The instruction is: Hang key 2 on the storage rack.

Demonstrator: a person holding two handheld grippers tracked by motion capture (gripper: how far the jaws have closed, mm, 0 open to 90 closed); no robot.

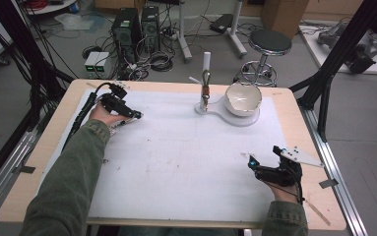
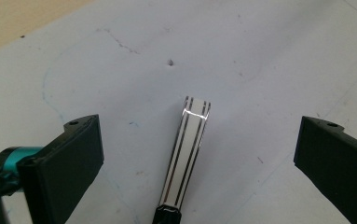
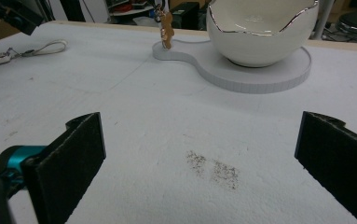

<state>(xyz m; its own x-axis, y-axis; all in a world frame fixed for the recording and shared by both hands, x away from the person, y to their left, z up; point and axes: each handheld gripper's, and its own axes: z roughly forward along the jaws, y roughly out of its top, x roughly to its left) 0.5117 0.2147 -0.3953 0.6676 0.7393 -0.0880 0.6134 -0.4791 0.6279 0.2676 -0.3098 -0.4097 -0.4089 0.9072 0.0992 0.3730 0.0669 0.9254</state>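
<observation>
The left gripper (image 1: pixel 138 116) rests at about ten o'clock on the tabletop (image 1: pixel 176 162), held in the person's left hand (image 1: pixel 101 114). Its jaws stand wide apart and grip nothing. In the left gripper view a flat silver strip with dark lines (image 2: pixel 189 149) lies on the white mat between the jaws, touching neither; it appears to be the nearest object to that gripper and the likely item in hand. In the right gripper view the same item seems to show at ten o'clock as a metal bar with a cord loop (image 3: pixel 49 46) trailing from its end, though it is too small there to be certain.

The right gripper (image 1: pixel 251 162) sits at about four o'clock, near the tabletop's right edge, jaws likewise apart and empty. A patch of dark specks (image 3: pixel 213 170) marks the mat just ahead of it.

At twelve o'clock stands a grey base (image 1: pixel 225 117) carrying a white bowl with a jagged rim (image 1: pixel 243 98) and, beside it, a small post with a hanging ornament (image 1: pixel 205 88).

Assessment: no grasp has been made. The strip lies flat on the mat, well apart from the base and bowl. The work appears to be at its start: closing on the strip, lifting it and carrying it to any destination all remain to be done.
</observation>
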